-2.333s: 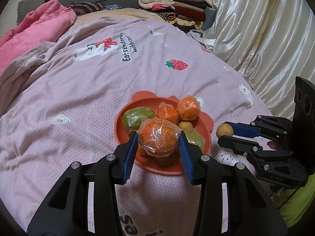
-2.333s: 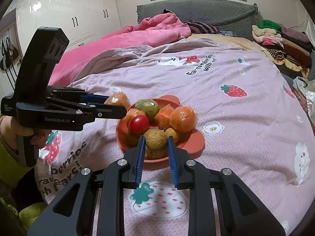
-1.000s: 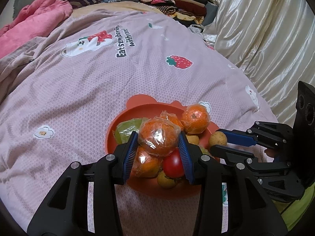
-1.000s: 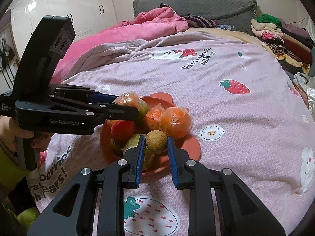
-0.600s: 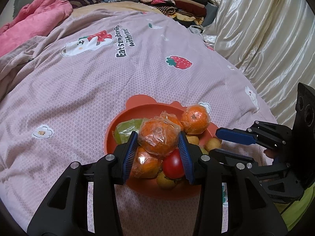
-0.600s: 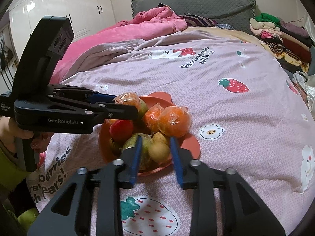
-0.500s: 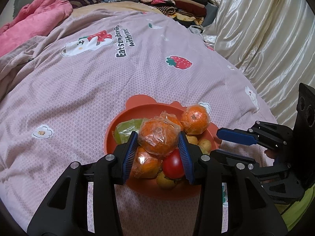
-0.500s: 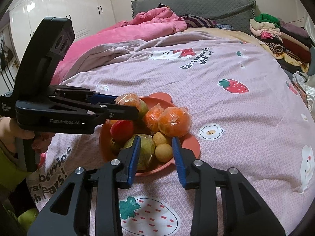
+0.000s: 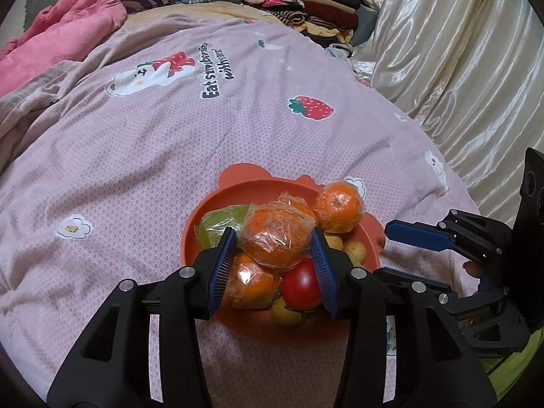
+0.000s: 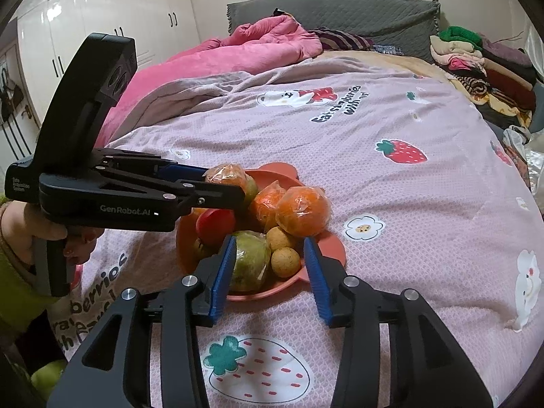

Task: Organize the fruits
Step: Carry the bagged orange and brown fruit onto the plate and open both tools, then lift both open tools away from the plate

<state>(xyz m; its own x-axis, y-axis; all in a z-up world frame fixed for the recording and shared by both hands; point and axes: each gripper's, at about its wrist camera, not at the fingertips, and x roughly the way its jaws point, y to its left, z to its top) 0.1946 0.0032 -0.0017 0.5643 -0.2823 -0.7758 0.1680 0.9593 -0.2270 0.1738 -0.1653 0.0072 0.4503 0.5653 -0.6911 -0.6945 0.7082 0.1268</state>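
An orange-red plate on the bed holds several fruits: wrapped oranges, a green fruit, a red tomato and small yellow-brown fruits. My left gripper is shut on a plastic-wrapped orange and holds it above the plate; it also shows in the right wrist view. My right gripper is open and empty at the plate's near rim, with the green fruit and a small yellow-brown fruit between its fingers.
The plate lies on a pink strawberry-print bedspread. A pink quilt is bunched at the far side. Folded clothes are stacked at the back right. Cream curtains hang to the right.
My right gripper has opened and let a small yellow-brown fruit drop onto the plate, then drawn back slightly. My left gripper still holds the wrapped orange over the plate.
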